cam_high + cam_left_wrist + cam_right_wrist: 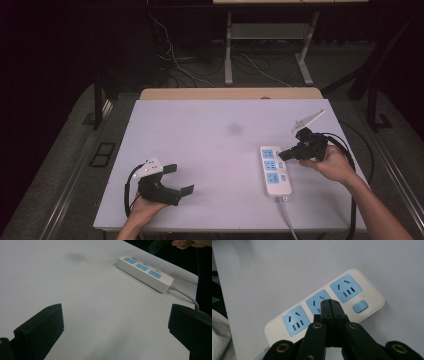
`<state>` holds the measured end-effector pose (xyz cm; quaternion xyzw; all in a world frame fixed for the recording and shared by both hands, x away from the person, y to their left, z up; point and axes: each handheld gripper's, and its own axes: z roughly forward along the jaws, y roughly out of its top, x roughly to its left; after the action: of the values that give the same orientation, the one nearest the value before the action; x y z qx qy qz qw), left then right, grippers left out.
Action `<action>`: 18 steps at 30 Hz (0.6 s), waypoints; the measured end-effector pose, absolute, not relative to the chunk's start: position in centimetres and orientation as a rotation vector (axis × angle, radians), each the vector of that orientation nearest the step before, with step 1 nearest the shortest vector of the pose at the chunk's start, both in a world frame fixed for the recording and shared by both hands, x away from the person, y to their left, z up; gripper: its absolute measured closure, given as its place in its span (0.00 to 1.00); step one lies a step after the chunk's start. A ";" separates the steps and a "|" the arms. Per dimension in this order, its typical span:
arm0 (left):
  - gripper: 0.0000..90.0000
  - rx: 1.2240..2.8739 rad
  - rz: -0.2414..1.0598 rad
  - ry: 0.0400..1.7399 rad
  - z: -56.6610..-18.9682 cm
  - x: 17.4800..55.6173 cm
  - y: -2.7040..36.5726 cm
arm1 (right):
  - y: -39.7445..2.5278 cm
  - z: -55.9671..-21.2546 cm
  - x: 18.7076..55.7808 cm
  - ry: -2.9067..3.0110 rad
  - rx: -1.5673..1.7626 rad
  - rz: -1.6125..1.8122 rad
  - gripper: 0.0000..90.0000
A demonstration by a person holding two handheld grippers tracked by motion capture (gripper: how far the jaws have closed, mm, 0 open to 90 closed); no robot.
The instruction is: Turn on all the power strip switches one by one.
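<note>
power strip middle socket partly hidden behind right gripper's closed, empty fingers; left gripper wide open.

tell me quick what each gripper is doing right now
Left gripper: open, holding nothing, away from the power strip.
Right gripper: closed, empty, tips over the power strip's middle socket.

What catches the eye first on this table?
A white power strip with three blue sockets lies on the right part of the white table. The right tool, jaws closed, hovers over its far end, near the small switches. The left tool rests wide open at the table's near-left.
</note>
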<state>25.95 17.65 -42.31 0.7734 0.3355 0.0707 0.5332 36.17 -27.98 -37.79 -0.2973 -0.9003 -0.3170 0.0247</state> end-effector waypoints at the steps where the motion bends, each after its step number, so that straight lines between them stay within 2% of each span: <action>1: 0.00 1.843 0.169 0.801 -42.3 25.9 17.7 | -28.0 -37.9 36.3 -2.789 -0.919 -0.978 1.00; 18: 0.00 1.845 0.169 0.801 -42.3 26.0 17.7 | -27.8 -39.3 36.8 -2.786 -0.928 -0.930 1.00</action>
<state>25.98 17.69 -42.31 0.7738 0.3360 0.0709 0.5323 36.83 -27.80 -39.28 -0.3012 -0.9040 -0.3019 0.0305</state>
